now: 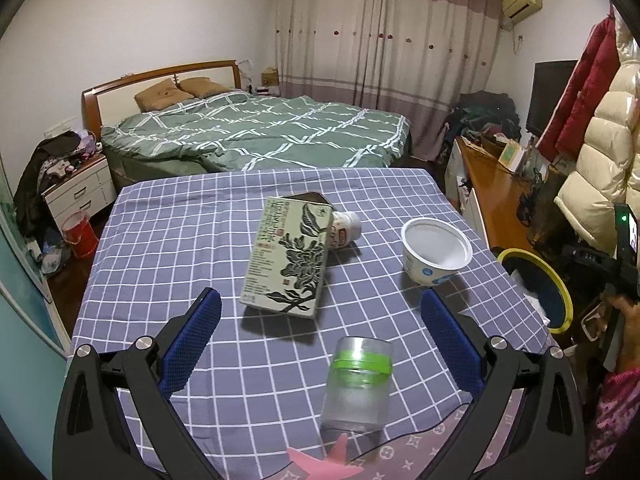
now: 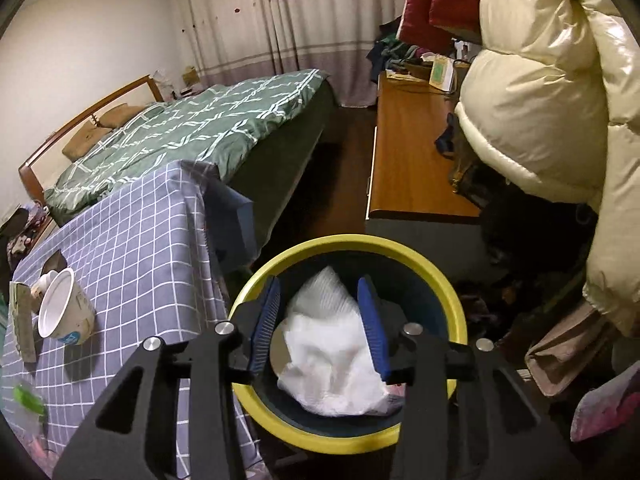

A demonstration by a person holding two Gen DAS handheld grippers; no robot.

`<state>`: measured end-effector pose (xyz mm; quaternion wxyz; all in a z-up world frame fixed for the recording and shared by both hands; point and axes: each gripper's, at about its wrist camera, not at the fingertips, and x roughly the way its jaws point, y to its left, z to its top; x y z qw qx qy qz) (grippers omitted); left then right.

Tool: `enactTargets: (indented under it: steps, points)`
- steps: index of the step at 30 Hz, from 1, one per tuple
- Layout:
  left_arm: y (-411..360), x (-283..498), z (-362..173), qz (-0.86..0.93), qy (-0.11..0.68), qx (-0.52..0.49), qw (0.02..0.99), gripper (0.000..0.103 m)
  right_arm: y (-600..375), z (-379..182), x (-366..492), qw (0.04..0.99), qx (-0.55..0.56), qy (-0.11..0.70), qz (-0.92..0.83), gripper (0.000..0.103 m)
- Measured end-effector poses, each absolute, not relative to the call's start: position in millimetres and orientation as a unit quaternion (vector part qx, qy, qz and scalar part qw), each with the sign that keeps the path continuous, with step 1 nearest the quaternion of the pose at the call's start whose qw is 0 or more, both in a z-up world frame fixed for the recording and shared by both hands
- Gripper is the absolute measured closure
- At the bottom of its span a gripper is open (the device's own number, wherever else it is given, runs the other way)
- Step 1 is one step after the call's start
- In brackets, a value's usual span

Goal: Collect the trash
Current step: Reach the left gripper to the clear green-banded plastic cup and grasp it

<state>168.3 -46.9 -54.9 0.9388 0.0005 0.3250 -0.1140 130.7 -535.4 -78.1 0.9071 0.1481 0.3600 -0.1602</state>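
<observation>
My left gripper (image 1: 320, 304) is open and empty above the checked table (image 1: 160, 240). Before it lie a clear plastic jar with a green band (image 1: 358, 384), a green printed box (image 1: 290, 256), a small white bottle (image 1: 346, 228) behind the box, and a white paper cup (image 1: 434, 250) at the right. My right gripper (image 2: 318, 304) hangs over the yellow-rimmed bin (image 2: 456, 312) beside the table. Its jaws stand apart on either side of crumpled white paper (image 2: 332, 356) that sits in the bin. I cannot tell whether the pads (image 2: 372, 320) touch the paper. The cup also shows in the right wrist view (image 2: 64, 308).
A bed with a green quilt (image 1: 260, 132) stands behind the table. A wooden desk (image 2: 408, 152) and hanging puffy coats (image 2: 540, 100) are at the right. The bin's rim shows at the table's right edge in the left wrist view (image 1: 536, 268). A white nightstand (image 1: 80, 192) stands at the left.
</observation>
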Motion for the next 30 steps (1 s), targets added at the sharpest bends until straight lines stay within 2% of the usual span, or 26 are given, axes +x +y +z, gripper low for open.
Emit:
enactTargets:
  steps: [5,15,18,20,24,30]
  points:
    - [-54.7,170.3,-64.2,-0.132,0.34,0.003,0.931,0.005,-531.4,-76.4,129.2,0.909,0.152,0.357,-0.151,0.062]
    - [-85.2,178.1,-118.5,-0.159,0.41,0.058,0.896,0.006,-524.9,-79.8,131.1,0.91,0.159,0.362,-0.126,0.061]
    - [-85.7,183.0,-132.5,-0.171,0.429,0.056,0.885,0.014,-527.5,-80.9,129.6,0.909,0.163,0.361,-0.126,0.06]
    - [-85.9,184.9,-140.0,-0.172,0.438,0.057,0.88,0.023,-529.8,-82.4,128.7,0.909,0.166,0.361,-0.126,0.06]
    - [-84.1,189.8,-150.9,-0.172,0.452,0.054,0.874,0.031,-531.7,-84.3,128.9,0.908,0.169,0.362,-0.123,0.06]
    - [-88.0,192.5,-158.0,-0.177,0.458,0.056,0.869,0.052,-532.2,-87.3,130.2,0.908,0.171,0.364,-0.118,0.06]
